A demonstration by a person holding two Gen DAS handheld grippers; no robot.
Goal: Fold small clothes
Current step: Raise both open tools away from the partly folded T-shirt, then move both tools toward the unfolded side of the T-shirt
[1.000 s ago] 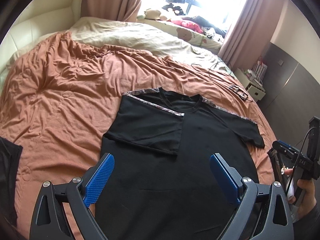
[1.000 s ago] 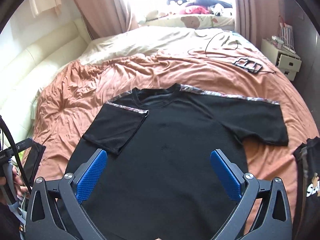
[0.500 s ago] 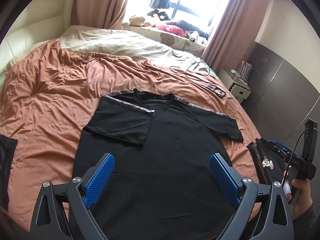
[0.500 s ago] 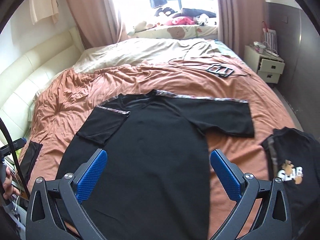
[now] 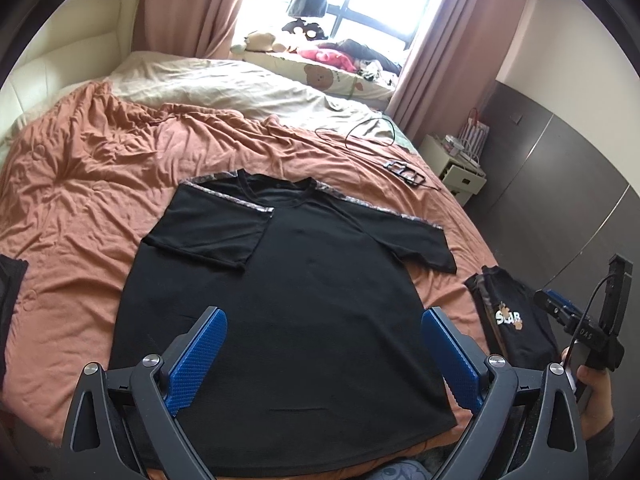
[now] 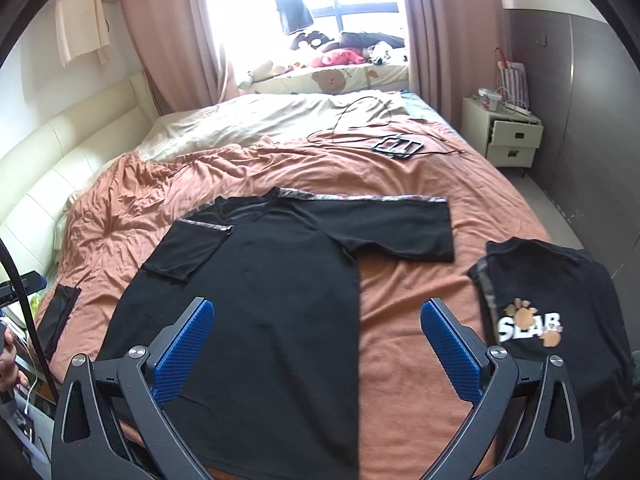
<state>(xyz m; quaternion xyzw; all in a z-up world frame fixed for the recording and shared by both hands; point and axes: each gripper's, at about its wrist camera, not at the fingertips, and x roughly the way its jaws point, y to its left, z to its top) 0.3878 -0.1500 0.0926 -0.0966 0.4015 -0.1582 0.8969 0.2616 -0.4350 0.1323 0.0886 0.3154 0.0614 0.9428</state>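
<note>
Three dark garments lie on the orange bedspread [image 6: 400, 176]: one black T-shirt [image 6: 260, 288] spread flat in the middle, one folded black shirt with a "SLAB" print [image 6: 540, 312] to the right of the T-shirt, and one dark piece [image 6: 60, 312] at the bedspread's left edge, too cut off to identify. Two grippers show, left gripper [image 5: 322, 354] and right gripper [image 6: 316, 344], each with two blue fingers spread wide. One black frame-like object [image 6: 396, 146] lies beyond the T-shirt. One white nightstand [image 6: 514, 136] stands right of the bedspread, with two drawers.

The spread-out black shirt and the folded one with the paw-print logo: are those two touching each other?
Apart. In the right wrist view, a strip of orange bedspread shows plainly between the spread black shirt and the folded logo shirt.
</note>
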